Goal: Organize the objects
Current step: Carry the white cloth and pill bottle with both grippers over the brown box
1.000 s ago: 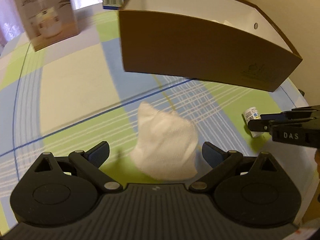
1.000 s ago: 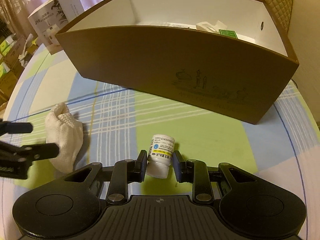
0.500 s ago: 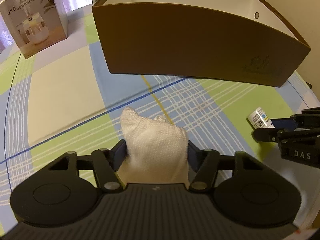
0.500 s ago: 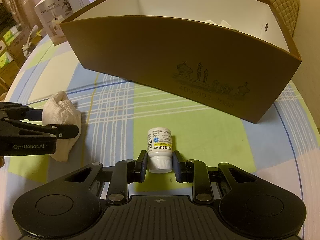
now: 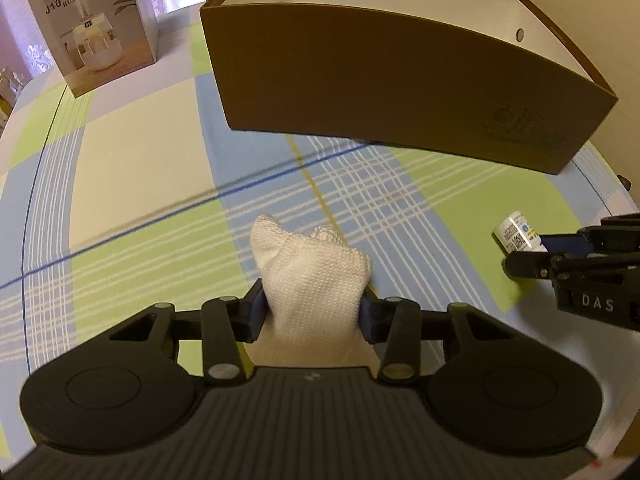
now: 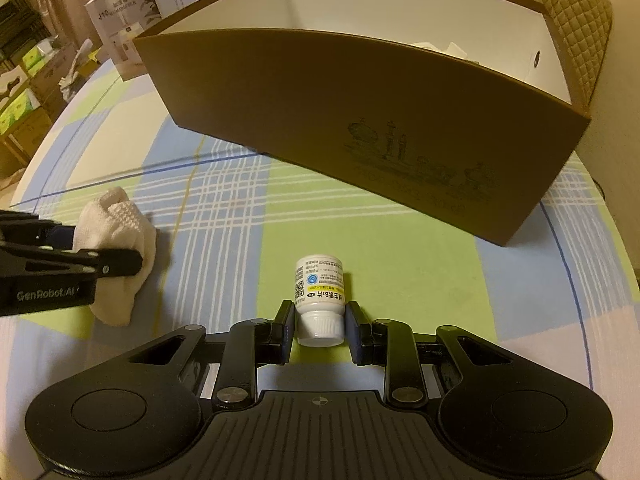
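A white knitted cloth [image 5: 316, 280] is clamped between the fingers of the left gripper [image 5: 312, 312], resting on the checked tablecloth [image 5: 132, 184]. To its right, a small white pill bottle [image 6: 320, 292] lying on its side is pinched at the cap by the right gripper [image 6: 319, 326]. Beyond both, a brown open box [image 6: 360, 120] is set on the cloth; pale items are glimpsed at its far end. A humidifier carton [image 5: 92, 24] is seen behind, and a quilted chair back [image 6: 576, 20].
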`<control>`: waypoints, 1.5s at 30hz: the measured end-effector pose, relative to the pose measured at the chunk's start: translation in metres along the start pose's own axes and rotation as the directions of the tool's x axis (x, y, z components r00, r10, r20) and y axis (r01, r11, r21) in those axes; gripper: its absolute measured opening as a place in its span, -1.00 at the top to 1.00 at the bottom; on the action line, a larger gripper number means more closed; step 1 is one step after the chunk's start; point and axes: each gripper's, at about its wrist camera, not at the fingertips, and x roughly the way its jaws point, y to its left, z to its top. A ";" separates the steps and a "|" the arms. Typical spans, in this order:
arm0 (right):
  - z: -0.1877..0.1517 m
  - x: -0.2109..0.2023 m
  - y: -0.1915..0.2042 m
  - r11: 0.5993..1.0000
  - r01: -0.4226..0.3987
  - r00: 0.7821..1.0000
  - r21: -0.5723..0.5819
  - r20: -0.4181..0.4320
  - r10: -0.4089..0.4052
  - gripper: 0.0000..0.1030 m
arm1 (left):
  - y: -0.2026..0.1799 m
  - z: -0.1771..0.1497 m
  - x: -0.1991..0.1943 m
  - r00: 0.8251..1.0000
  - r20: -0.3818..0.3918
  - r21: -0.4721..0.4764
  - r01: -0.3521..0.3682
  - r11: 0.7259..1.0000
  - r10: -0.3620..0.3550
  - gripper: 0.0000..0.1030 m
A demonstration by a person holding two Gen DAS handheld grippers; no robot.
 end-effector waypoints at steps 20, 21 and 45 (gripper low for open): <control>-0.006 -0.035 -0.006 0.998 -0.063 0.997 -0.026 0.038 0.064 0.54 | -0.014 -0.017 -0.049 0.999 0.045 -0.058 -0.026 0.998 0.029 0.24; -0.006 -0.038 -0.007 0.997 -0.068 0.997 -0.026 0.041 0.069 0.54 | -0.014 -0.016 -0.052 0.998 0.051 -0.060 -0.025 0.998 0.028 0.24; 0.047 -0.106 -0.024 0.987 -0.163 0.964 -0.011 0.213 0.161 0.54 | -0.051 0.064 -0.105 0.969 0.243 -0.001 0.043 0.999 -0.042 0.24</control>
